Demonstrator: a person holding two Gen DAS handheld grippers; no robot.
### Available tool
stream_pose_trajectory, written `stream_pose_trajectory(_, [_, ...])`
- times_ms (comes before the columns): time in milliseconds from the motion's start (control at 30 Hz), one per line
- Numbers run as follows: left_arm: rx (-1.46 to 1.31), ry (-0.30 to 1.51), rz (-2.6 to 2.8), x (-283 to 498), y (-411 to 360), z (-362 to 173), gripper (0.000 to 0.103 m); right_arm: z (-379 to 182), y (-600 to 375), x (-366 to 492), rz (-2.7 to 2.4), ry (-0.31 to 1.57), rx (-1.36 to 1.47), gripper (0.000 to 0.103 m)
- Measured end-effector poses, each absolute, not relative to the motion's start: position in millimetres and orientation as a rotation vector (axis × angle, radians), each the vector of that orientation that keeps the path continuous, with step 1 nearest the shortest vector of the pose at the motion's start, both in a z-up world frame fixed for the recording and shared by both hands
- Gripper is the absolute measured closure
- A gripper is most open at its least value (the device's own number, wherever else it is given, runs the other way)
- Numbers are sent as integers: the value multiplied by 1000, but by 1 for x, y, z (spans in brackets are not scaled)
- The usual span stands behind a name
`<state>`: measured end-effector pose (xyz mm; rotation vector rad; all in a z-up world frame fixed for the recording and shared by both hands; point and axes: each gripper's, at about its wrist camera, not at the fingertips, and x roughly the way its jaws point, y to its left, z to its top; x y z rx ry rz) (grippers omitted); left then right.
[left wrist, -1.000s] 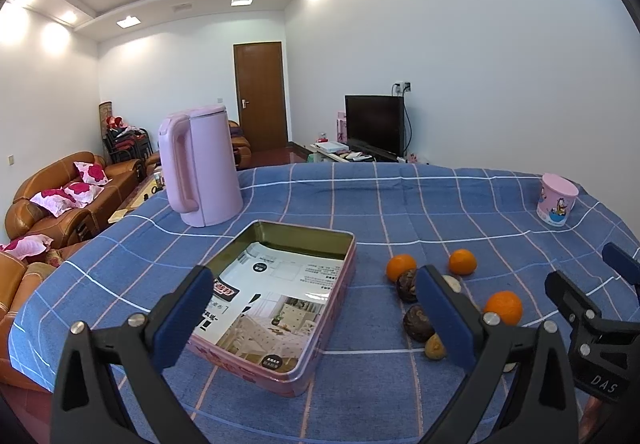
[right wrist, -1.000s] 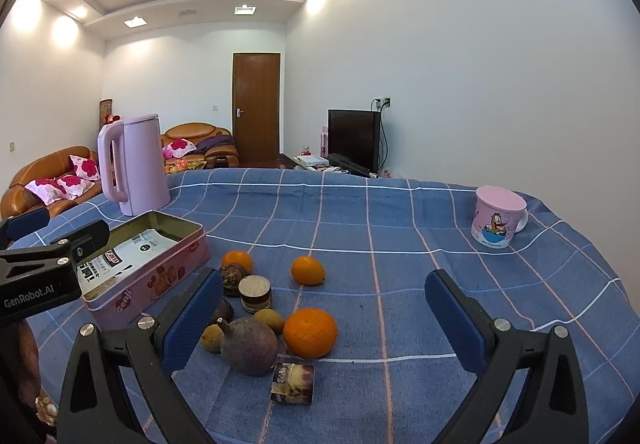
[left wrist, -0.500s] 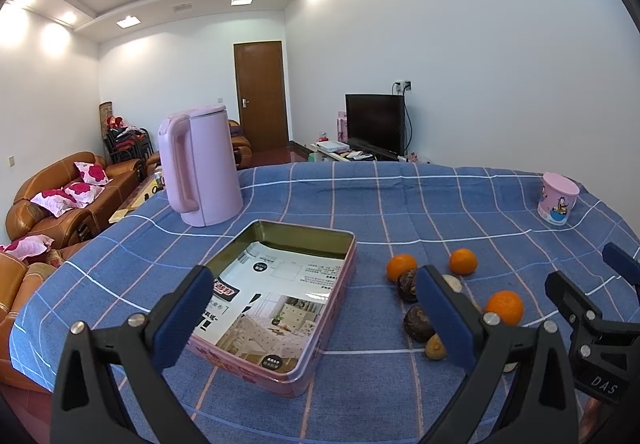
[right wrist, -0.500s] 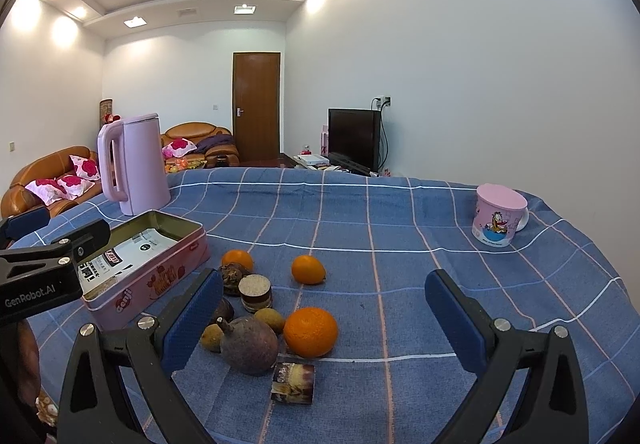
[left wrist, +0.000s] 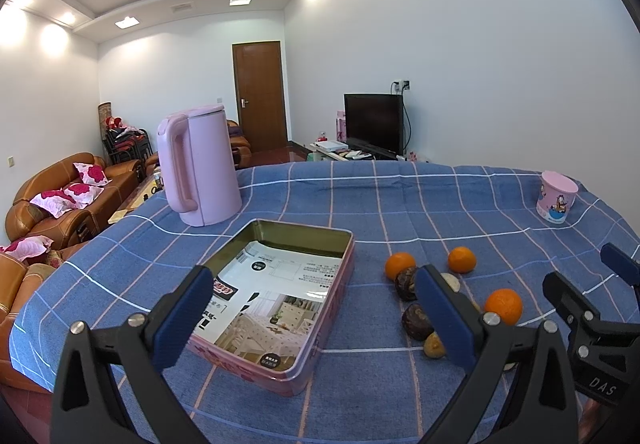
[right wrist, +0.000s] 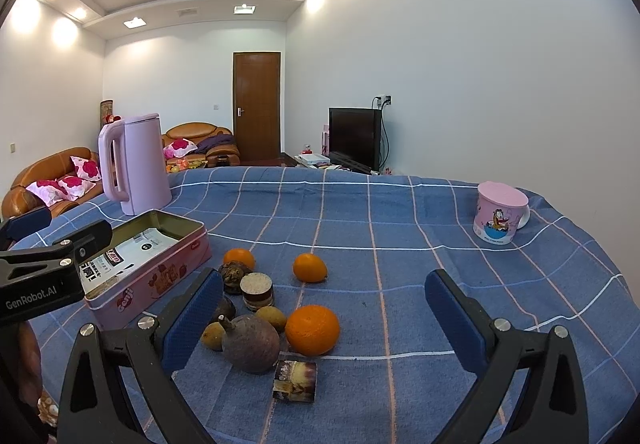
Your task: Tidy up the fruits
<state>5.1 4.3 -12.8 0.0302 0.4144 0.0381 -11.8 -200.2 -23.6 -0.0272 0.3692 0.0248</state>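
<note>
Pink kettle (left wrist: 200,168) upright on blue checked tablecloth (left wrist: 400,200), far-left side, handle facing camera. Pink cartoon mug (right wrist: 498,213) upright at far-right edge of cloth, well apart from kettle. Behind table: black TV (left wrist: 374,123) on low stand against right wall, cable up to wall socket (left wrist: 401,85). Brown wooden door (right wrist: 256,106) shut at far end. Brown leather sofas (left wrist: 48,200) along left wall with red-and-white floral cushions (left wrist: 90,173). Recessed ceiling lights on.

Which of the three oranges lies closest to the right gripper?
The largest orange, beside the dark purple mangosteen. The other two oranges lie farther back, toward the pink tin.
</note>
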Motion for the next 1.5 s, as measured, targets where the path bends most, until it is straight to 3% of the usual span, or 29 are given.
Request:
stream_pose_trajectory(900, [46, 434, 17, 4, -6, -26, 0, -40, -204, -14, 21, 410, -43, 1])
stream_pose_trajectory(1333, [65, 461, -63, 4, -24, -47, 0, -76, -208, -10, 73, 558, -47, 2])
stream_pose_trajectory(1367, [62, 465, -65, 4, -24, -47, 0, -77, -205, -7, 73, 574, -59, 3])
stream_pose_trajectory(1500, [56, 480, -85, 6, -28, -51, 0, -85, -201, 6, 103, 660, -76, 27])
